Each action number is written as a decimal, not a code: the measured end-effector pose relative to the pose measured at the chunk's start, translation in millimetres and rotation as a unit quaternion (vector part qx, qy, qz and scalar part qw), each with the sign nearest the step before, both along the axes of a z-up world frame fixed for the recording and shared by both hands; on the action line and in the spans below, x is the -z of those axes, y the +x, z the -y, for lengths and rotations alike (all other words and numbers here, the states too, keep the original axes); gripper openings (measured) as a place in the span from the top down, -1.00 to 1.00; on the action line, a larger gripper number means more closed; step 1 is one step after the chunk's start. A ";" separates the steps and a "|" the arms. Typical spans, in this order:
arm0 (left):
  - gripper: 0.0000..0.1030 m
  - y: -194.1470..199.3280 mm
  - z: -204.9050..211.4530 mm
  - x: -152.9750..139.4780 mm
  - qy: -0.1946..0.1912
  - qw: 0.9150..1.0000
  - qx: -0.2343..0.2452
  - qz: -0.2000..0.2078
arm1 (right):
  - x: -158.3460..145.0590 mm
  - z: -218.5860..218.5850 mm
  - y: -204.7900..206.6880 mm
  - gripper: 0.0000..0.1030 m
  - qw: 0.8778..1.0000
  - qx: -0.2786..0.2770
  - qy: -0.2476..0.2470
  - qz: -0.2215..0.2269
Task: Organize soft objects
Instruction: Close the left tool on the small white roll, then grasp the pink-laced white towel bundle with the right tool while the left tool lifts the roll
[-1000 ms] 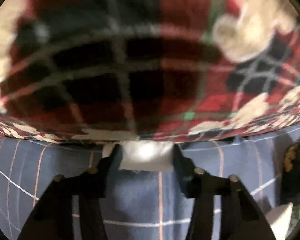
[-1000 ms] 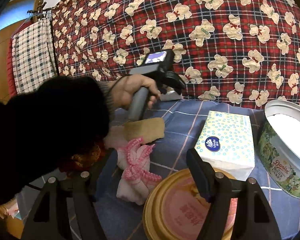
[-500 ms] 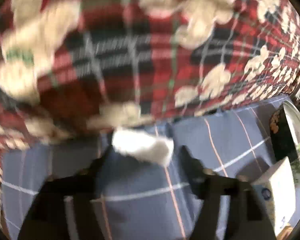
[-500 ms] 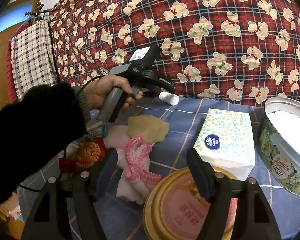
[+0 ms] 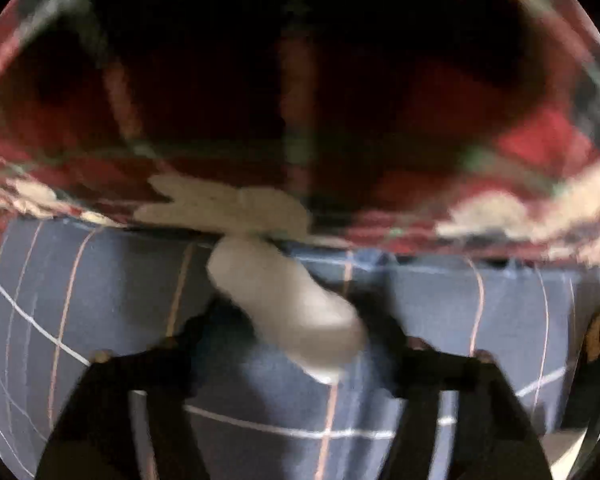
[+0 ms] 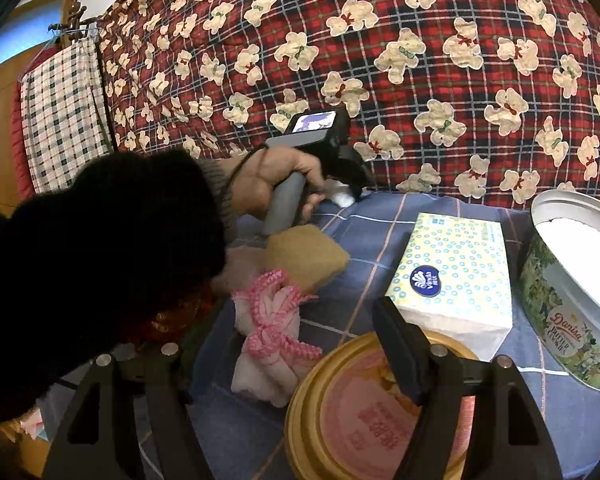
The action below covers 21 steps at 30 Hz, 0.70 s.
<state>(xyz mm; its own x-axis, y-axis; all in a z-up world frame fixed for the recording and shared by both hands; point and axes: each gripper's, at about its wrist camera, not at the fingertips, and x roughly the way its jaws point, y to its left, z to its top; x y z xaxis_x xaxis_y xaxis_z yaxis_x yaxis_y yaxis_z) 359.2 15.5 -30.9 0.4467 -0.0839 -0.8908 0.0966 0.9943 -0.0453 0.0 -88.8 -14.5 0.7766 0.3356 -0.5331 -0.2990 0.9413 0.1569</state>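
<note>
- White and soft, a small roll (image 5: 284,304) lies slantwise between the left gripper (image 5: 296,320) fingers in the left wrist view, its far end up against the red teddy-bear plaid quilt (image 5: 220,204).
- Those fingers have just been closing in on the roll, but the picture is too blurred to say whether the pads press it yet; I can't call it a pinch.
- Underneath runs a navy checked sheet (image 5: 100,280), so this looks like a bed rather than a bench.
- Over to the right wrist view: the right gripper (image 6: 268,344) hangs with fingers spread and nothing between them, above a round gold-rimmed lid (image 6: 364,412).
- A hand (image 6: 268,184) drives the left gripper at the roll (image 6: 342,196), right where sheet meets quilt.
- Near the right gripper wait a pink-trimmed white cloth (image 6: 268,332) and a tan pad (image 6: 306,256); a tissue pack (image 6: 456,272) and an open Danisa cookie tin (image 6: 572,280) sit further right.
- My read: the pickup is in hand. Next comes a firm, gentle squeeze, then a lift clear of the quilt.
- Off left, a checked cloth (image 6: 60,108) hangs by a wooden door.
</note>
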 end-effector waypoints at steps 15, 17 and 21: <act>0.31 -61.9 -91.9 -50.8 -0.030 0.997 0.066 0.027 | 5.9 14.2 10.7 -0.42 0.999 0.012 0.045 -0.026; 0.31 -80.2 -108.2 -60.5 -0.037 0.996 0.072 0.035 | 6.3 12.8 12.4 -0.42 0.999 0.013 0.041 -0.028; 0.31 -112.9 -135.4 -55.8 -0.051 0.995 0.077 0.046 | 3.3 8.6 20.5 -0.42 0.999 0.013 0.035 -0.034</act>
